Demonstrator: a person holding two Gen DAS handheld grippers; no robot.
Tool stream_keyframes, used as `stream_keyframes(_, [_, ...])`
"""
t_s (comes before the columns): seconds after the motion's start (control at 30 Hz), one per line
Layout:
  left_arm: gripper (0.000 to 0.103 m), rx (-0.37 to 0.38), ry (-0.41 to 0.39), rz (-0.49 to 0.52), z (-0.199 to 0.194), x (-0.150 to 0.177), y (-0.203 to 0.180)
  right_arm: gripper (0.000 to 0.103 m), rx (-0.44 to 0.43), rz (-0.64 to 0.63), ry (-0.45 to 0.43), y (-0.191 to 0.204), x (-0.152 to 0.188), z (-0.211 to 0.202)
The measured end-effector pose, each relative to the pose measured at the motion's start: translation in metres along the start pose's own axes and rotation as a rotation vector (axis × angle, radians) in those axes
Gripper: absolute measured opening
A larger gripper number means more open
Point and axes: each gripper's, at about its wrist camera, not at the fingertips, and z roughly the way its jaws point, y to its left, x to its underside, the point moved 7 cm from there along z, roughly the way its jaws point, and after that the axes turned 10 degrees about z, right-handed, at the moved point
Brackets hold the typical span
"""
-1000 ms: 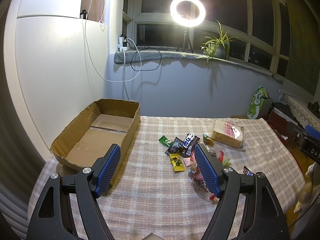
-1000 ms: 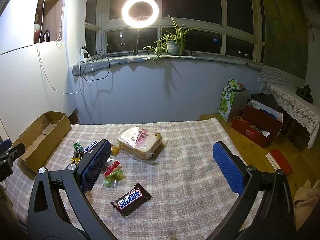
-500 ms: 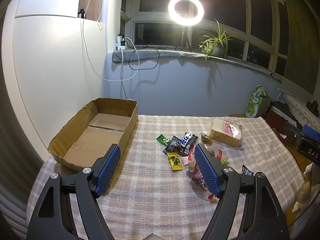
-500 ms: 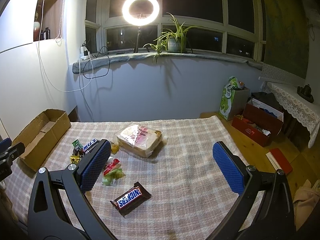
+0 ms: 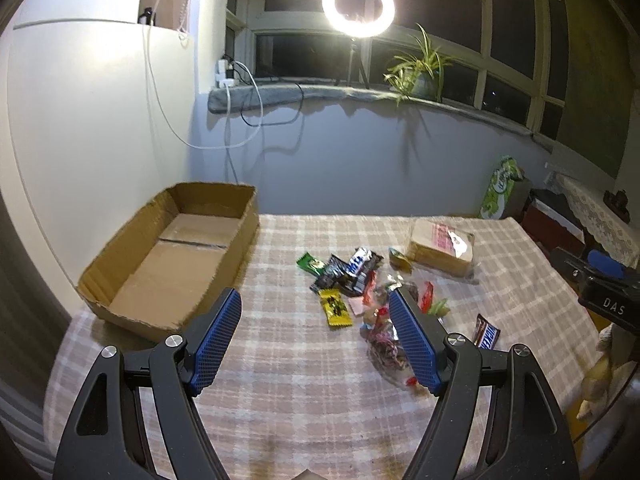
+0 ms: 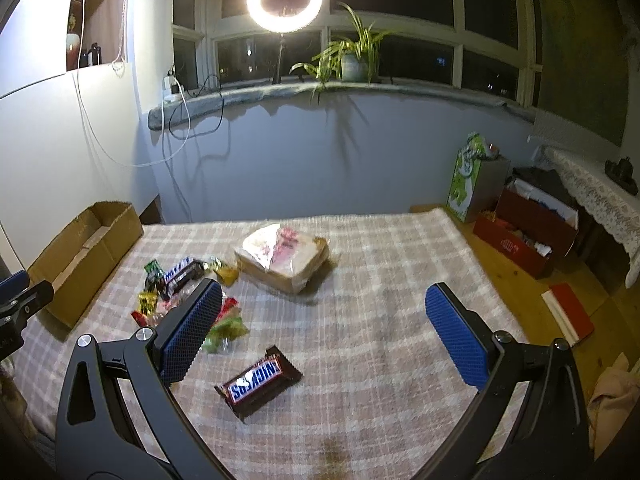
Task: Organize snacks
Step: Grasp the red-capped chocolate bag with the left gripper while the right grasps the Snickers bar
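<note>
Cardboard is what the open box [image 5: 168, 256] is made of; in the left wrist view it is seen at the left edge of the checked tablecloth [image 5: 288, 380], with nothing visible inside it. The left gripper [image 5: 314, 340] is held above the cloth with its blue-padded fingers [image 5: 216, 340] spread wide apart and nothing between them. To the right of the box, a loose pile of small snacks [image 5: 352, 280] is spread over the middle of the table, a yellow packet [image 5: 335, 307] lying nearest the gripper. A wrapped loaf of sliced bread [image 5: 442, 247] is set just beyond the pile, and a Snickers bar [image 5: 486, 333] is partly seen past the right finger.

From the right wrist view, the right gripper [image 6: 320, 328] is likewise held open above the cloth, its fingers [image 6: 456, 336] well apart and gripping nothing. The Snickers bar [image 6: 258, 380] is seen lying below and between them, apart from the pile [image 6: 176, 284], which is partly hidden by the left finger. The bread [image 6: 286, 258] is placed further back, and the box [image 6: 80, 256] at the far left.
</note>
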Motion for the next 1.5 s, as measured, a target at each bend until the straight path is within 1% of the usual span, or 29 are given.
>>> stream_keyframes(0.1, [0.076, 0.024, 0.018, -0.002, 0.005, 0.005, -0.004, 0.103, -0.018, 0.013, 0.051, -0.008, 0.010, 0.009])
stream_keyframes(0.13, [0.074, 0.030, 0.023, -0.002, 0.006, 0.006, -0.005, 0.101, -0.021, 0.017, 0.066, -0.010, 0.013, 0.011])
stream_keyframes(0.2, [0.073, 0.050, 0.037, -0.002, 0.010, 0.009, -0.009, 0.093, -0.033, 0.028, 0.111, -0.015, 0.021, 0.017])
stream_keyframes(0.33, [0.069, 0.101, 0.073, -0.007, 0.018, 0.018, -0.018, 0.090, -0.083, 0.085, 0.223, -0.021, 0.040, 0.032])
stream_keyframes(0.4, [0.069, 0.122, 0.090, -0.004, 0.022, 0.021, -0.024, 0.083, -0.107, 0.115, 0.272, -0.021, 0.048, 0.039])
stream_keyframes(0.47, [0.069, 0.155, 0.105, -0.007, 0.024, 0.024, -0.031, 0.080, -0.140, 0.151, 0.331, -0.019, 0.057, 0.045])
stream_keyframes(0.57, [0.069, 0.201, 0.133, 0.006, 0.032, 0.026, -0.046, 0.079, -0.187, 0.200, 0.410, -0.009, 0.070, 0.056])
stream_keyframes(0.63, [0.069, 0.228, 0.147, 0.014, 0.037, 0.028, -0.056, 0.079, -0.196, 0.202, 0.435, -0.001, 0.076, 0.060])
stream_keyframes(0.73, [0.069, 0.244, 0.170, 0.020, 0.048, 0.031, -0.066, 0.079, -0.206, 0.207, 0.467, 0.009, 0.084, 0.068])
stream_keyframes(0.83, [0.069, 0.260, 0.194, -0.002, 0.059, 0.033, -0.067, 0.070, -0.211, 0.225, 0.504, 0.013, 0.090, 0.075])
stream_keyframes(0.87, [0.069, 0.267, 0.199, -0.013, 0.062, 0.033, -0.067, 0.067, -0.211, 0.228, 0.514, 0.013, 0.091, 0.077])
stream_keyframes(0.9, [0.069, 0.268, 0.202, -0.019, 0.065, 0.034, -0.066, 0.066, -0.209, 0.229, 0.522, 0.014, 0.093, 0.079])
stream_keyframes(1.1, [0.069, 0.276, 0.227, -0.047, 0.080, 0.036, -0.063, 0.066, -0.183, 0.211, 0.510, 0.018, 0.090, 0.085])
stream_keyframes(1.23, [0.069, 0.276, 0.242, -0.050, 0.089, 0.038, -0.064, 0.066, -0.151, 0.131, 0.495, 0.028, 0.091, 0.089])
stream_keyframes(1.27, [0.068, 0.276, 0.246, -0.050, 0.092, 0.038, -0.063, 0.063, -0.141, 0.107, 0.489, 0.031, 0.091, 0.090])
stream_keyframes(1.33, [0.060, 0.273, 0.255, -0.051, 0.096, 0.040, -0.062, 0.058, -0.126, 0.066, 0.481, 0.035, 0.092, 0.092])
stream_keyframes(1.37, [0.058, 0.271, 0.262, -0.051, 0.099, 0.041, -0.061, 0.056, -0.120, 0.043, 0.478, 0.036, 0.093, 0.092])
stream_keyframes(1.4, [0.052, 0.271, 0.266, -0.052, 0.101, 0.042, -0.061, 0.054, -0.116, 0.014, 0.475, 0.038, 0.093, 0.092])
stream_keyframes(1.43, [0.050, 0.268, 0.271, -0.055, 0.103, 0.043, -0.060, 0.053, -0.116, 0.000, 0.474, 0.038, 0.093, 0.092])
stream_keyframes(1.5, [0.049, 0.267, 0.271, -0.062, 0.105, 0.044, -0.057, 0.044, -0.116, -0.011, 0.477, 0.036, 0.092, 0.092])
